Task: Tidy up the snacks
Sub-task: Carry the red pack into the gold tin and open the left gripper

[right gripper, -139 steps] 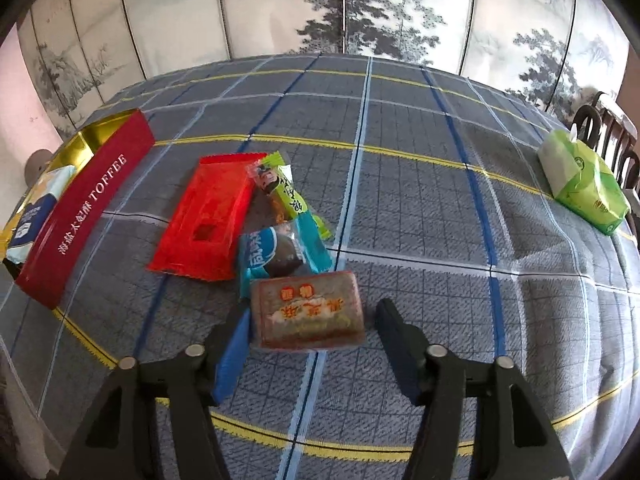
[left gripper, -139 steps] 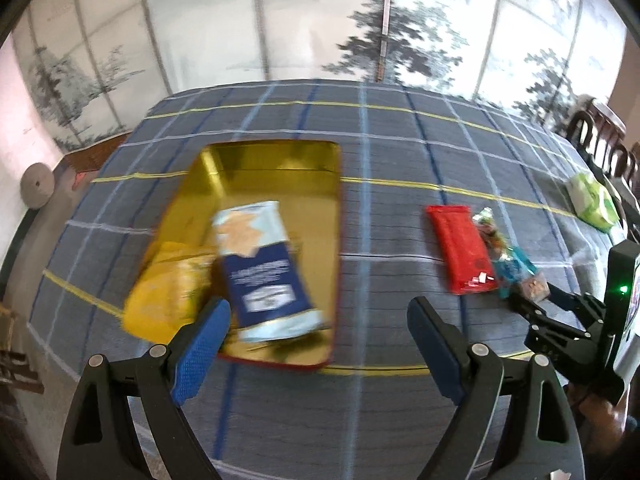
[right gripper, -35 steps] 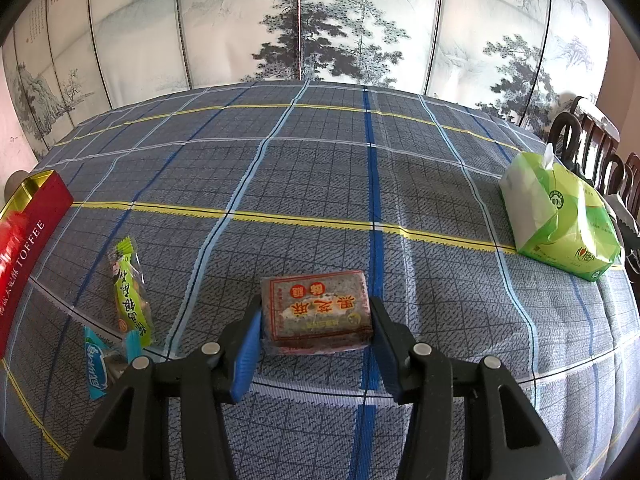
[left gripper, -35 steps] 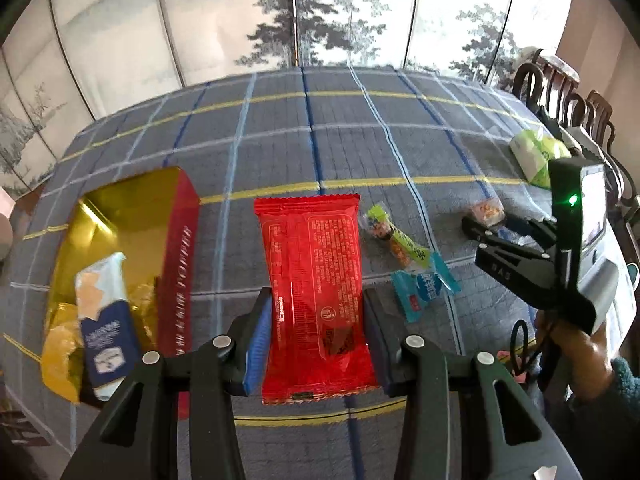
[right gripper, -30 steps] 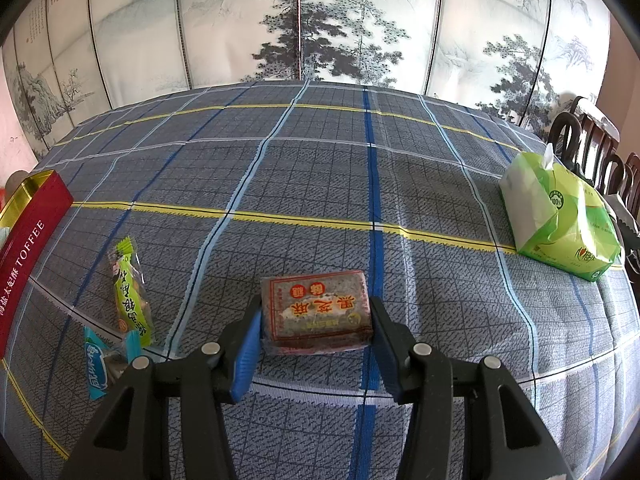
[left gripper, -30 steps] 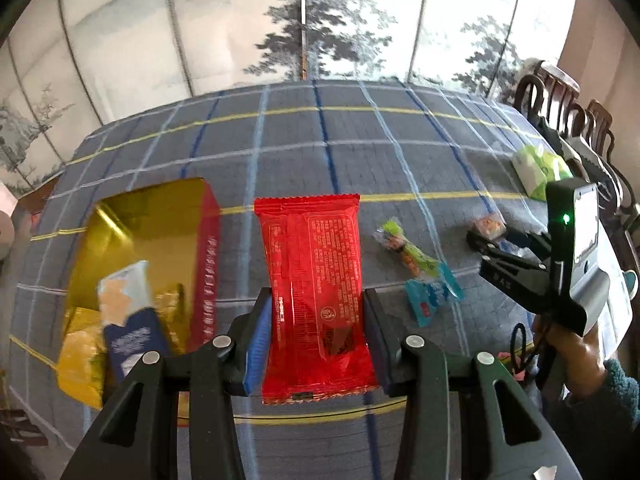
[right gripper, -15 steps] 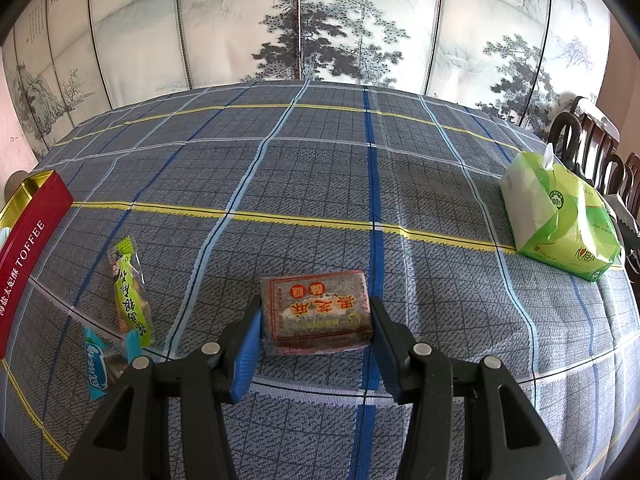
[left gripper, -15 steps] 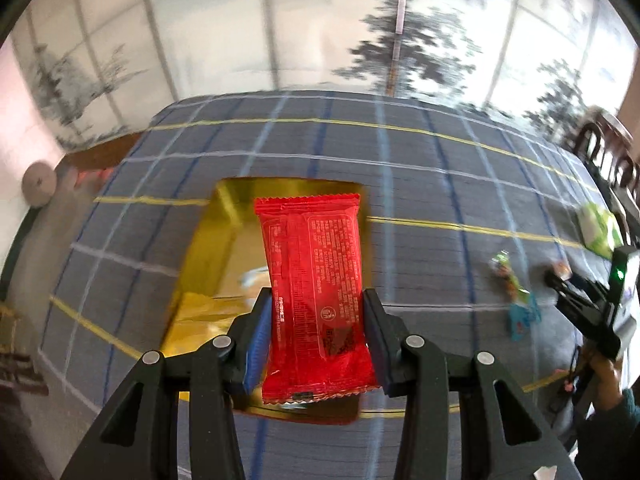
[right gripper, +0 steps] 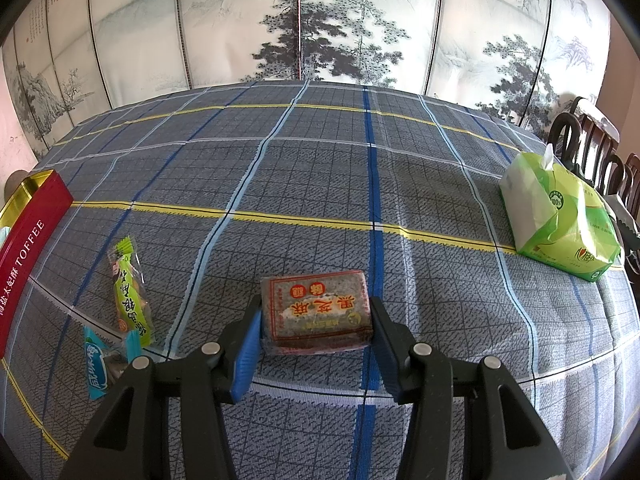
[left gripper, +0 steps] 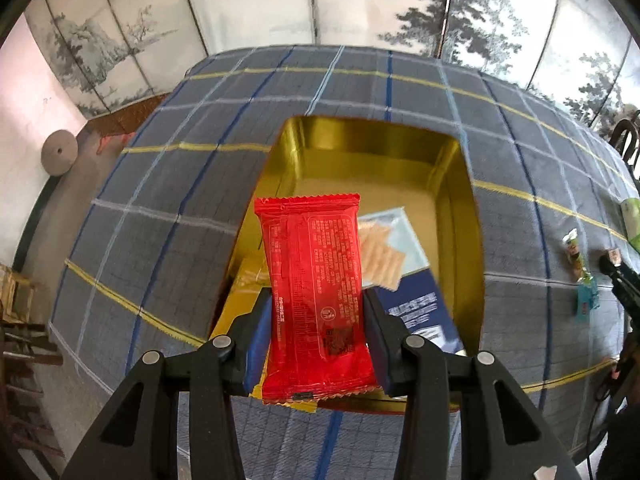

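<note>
Hovering now over the open gold-lined rectangular tin [left gripper: 460, 184] at the centre of the left wrist frame, the left claw [left gripper: 318, 330] is clamped on the flat red foil snack packet [left gripper: 316, 284], its blue pads pressed against both long edges. A second ago that packet hung over bare plaid cloth beside the tin; it has since been carried across, so release into the tin looks like the next step. Below it, inside the tin, lie a blue-and-white cracker packet [left gripper: 404, 276] and a yellow packet [left gripper: 248, 280].

At lower centre of the right wrist frame, the right claw [right gripper: 316, 334] is closed on the brown wrapped cake block [right gripper: 316, 310], unmoved above the tabletop [right gripper: 320, 184]. A green candy wrapper [right gripper: 130, 288] and a light-blue wrapped sweet [right gripper: 100, 364] remain at lower left, near the tin's red side. A green tissue pack [right gripper: 560, 220] sits at right.
</note>
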The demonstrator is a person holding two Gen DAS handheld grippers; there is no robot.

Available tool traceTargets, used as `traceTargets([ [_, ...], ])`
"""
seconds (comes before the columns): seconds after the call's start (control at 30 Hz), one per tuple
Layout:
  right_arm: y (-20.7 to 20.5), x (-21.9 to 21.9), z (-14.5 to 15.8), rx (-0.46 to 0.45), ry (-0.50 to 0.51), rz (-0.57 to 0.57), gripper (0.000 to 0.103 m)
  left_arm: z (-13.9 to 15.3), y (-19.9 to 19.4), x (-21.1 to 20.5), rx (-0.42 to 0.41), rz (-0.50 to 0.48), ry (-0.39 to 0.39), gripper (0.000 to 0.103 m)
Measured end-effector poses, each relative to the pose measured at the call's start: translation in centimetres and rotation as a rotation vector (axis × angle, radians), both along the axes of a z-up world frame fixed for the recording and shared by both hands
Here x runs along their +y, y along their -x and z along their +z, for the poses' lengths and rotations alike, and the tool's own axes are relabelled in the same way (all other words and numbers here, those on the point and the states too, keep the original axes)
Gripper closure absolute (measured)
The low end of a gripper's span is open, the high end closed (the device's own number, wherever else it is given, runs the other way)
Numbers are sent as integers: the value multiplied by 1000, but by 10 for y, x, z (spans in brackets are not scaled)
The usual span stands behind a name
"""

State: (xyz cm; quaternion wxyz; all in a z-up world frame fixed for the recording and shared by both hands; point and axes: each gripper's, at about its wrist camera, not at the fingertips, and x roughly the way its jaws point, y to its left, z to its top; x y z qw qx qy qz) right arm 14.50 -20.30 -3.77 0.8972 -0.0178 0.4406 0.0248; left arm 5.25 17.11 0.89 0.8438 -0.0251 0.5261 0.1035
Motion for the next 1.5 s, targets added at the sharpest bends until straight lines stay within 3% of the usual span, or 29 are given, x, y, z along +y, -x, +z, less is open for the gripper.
traceTargets([
  [0.9, 1, -1, 1, -1, 6, -5, 52, -12, 11, -17, 2, -80, -65, 59],
  [1.5, 1, -3, 1, -1, 6, -11, 53, -9, 17, -15, -20, -81, -59, 30],
])
